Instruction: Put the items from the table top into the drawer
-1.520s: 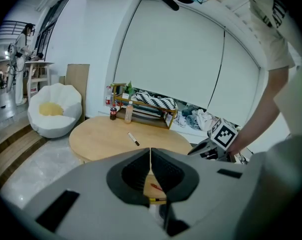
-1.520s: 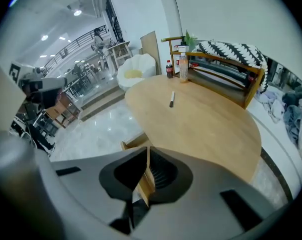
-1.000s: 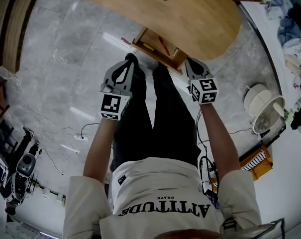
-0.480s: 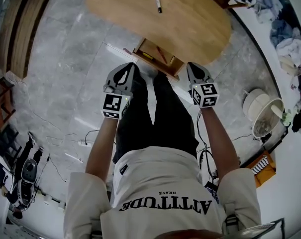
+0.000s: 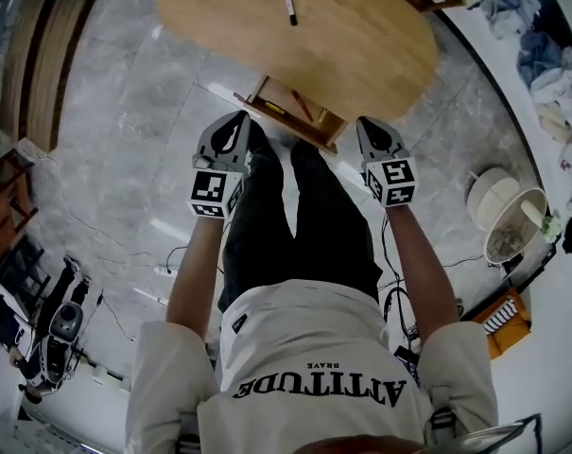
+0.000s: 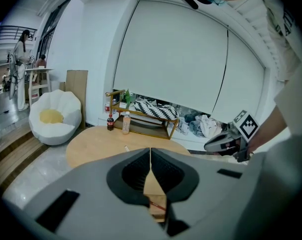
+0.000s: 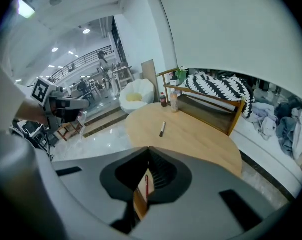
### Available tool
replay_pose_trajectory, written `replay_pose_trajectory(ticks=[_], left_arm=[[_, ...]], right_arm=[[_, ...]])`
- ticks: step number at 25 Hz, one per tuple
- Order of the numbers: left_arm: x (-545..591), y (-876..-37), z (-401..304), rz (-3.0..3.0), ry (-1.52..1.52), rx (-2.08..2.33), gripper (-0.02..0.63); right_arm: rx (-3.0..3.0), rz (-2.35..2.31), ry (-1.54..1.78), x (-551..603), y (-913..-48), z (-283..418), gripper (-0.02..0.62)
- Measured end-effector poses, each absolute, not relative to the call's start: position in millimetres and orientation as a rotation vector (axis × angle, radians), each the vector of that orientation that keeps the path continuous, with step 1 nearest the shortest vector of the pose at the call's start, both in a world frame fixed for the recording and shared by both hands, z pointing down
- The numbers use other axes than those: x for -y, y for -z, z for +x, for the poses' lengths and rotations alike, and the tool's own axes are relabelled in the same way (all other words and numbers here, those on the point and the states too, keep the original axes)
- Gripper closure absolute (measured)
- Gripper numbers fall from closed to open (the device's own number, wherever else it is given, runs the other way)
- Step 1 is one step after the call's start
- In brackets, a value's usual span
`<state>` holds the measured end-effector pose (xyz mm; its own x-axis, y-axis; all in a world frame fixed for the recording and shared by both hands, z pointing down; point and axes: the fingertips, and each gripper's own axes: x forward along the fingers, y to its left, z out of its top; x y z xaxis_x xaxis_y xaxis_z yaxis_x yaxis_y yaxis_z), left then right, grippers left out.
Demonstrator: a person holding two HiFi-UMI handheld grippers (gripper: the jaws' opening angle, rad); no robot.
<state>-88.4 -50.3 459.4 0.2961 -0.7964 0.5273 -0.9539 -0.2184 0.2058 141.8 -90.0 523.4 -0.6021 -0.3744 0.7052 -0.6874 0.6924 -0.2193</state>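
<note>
A black marker pen (image 5: 288, 5) lies alone on the oval wooden table (image 5: 361, 36), far from both grippers. It also shows as a small marker pen (image 6: 126, 148) in the left gripper view and a marker pen (image 7: 162, 129) in the right gripper view. Under the table's near edge an open wooden drawer (image 5: 316, 124) holds a red pen (image 5: 303, 106) and a yellow item (image 5: 275, 108). My left gripper (image 5: 240, 118) hangs shut and empty just left of the drawer. My right gripper (image 5: 368, 122) is shut and empty at the drawer's right.
The person's legs stand between the grippers, close to the drawer. Two bottles (image 6: 110, 121) stand at the table's far edge before a low wooden shelf (image 6: 146, 119). A white beanbag seat (image 6: 53, 116) sits far left. Cables (image 5: 163, 270) and white baskets (image 5: 508, 218) lie on the marble floor.
Both grippers have risen a little and edged toward the table's near edge. Both stay shut and empty. The marker has not moved on the table.
</note>
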Motion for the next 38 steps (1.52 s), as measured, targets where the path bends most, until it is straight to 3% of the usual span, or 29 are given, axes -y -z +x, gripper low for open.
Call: replay_pose_trajectory(ticks=[14, 38], left_arm=[[135.9, -493.8, -64.0, 2.087, -0.490, 1.533, 0.583], [241.1, -648.7, -54.7, 2.072, -0.682, 1.282, 0.572]], right_arm=[[2.240, 0.838, -0.716, 113.4, -550.0, 165.8, 0.575], [2.097, 1.136, -0.950, 106.6, -630.0, 158.5, 0.575]])
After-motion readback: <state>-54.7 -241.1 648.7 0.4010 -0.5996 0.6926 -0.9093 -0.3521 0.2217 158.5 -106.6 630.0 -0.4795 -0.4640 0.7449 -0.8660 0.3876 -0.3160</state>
